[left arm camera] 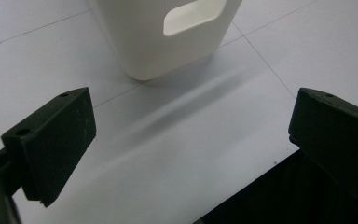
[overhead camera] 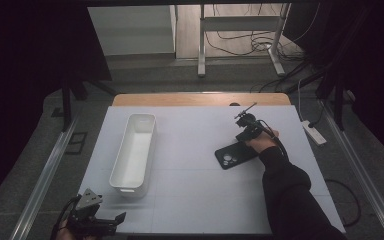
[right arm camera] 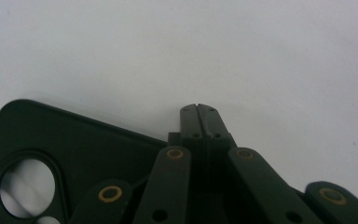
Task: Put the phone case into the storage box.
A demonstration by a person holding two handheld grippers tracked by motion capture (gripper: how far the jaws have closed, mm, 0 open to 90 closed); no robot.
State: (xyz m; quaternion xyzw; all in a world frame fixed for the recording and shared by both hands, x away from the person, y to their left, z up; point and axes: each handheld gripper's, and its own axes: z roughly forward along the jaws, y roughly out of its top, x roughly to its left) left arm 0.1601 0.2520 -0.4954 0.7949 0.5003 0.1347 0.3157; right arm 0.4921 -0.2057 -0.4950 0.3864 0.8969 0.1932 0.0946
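Black case (overhead camera: pixel 236 155) lies flat on the white surface (overhead camera: pixel 190 200), right of the bin (overhead camera: pixel 133 152), with the right gripper (right arm camera: pixel 198 108) at its far edge, jaws pressed together on nothing. Shut jaws could only nudge the thin case; a push may skid it. Left gripper (left arm camera: pixel 191 144) waits near the bin's near end, jaws apart.

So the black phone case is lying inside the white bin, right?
No. The phone case lies flat on the table, well to the right of the bin, beside the right gripper. The high view shows it.
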